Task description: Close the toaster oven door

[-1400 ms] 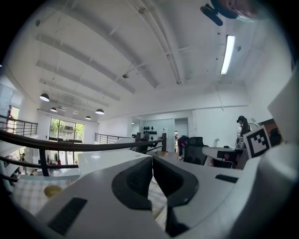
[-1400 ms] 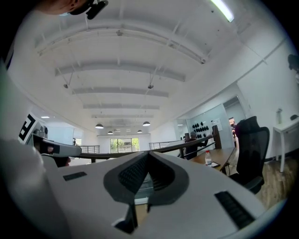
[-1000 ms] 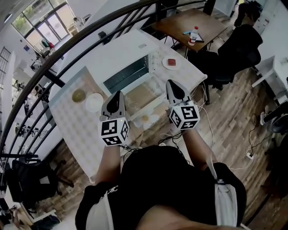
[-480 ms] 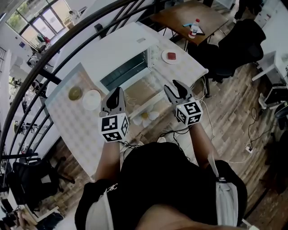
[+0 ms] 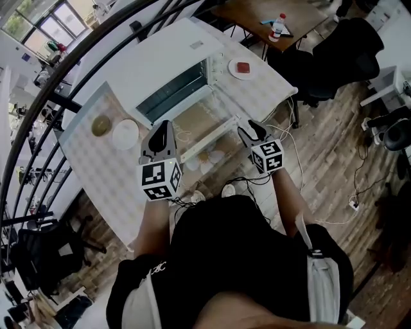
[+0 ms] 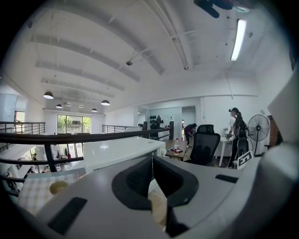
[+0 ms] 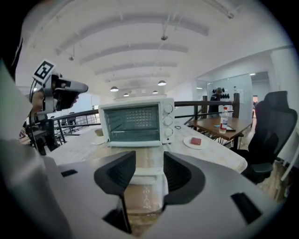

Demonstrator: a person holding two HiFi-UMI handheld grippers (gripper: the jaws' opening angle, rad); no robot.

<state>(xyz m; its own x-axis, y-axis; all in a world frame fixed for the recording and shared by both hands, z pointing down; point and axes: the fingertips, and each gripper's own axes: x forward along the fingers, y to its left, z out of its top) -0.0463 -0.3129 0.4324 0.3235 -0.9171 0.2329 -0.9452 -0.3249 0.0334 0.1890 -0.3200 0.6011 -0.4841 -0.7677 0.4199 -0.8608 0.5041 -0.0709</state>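
A white toaster oven [image 5: 172, 72] [image 7: 135, 122] stands on the checked table [image 5: 106, 177]. Its glass door [image 5: 200, 121] [image 7: 145, 158] lies folded down flat, with the white handle [image 5: 207, 141] [image 7: 147, 179] at the near edge. My right gripper [image 5: 249, 130] [image 7: 149, 170] hangs by the right end of that handle. Its jaws have just been opening and stand open, with nothing gripped; the handle shows through the gap. My left gripper [image 5: 163, 130] [image 6: 152, 176] hovers at the door's left side with its pads together, holding nothing.
A plate with a red-brown piece of food [image 5: 243, 68] [image 7: 195, 141] lies right of the oven. A white plate [image 5: 125, 134] and a small bowl [image 5: 101, 125] lie to its left. A black railing [image 5: 77, 61] curves behind the table. Beyond are a wooden table [image 5: 282, 16], an office chair [image 5: 340, 61] and cables on the floor.
My right gripper has sunk towards the door's front edge and its jaws have gone from shut to open. The left gripper has dropped slightly.
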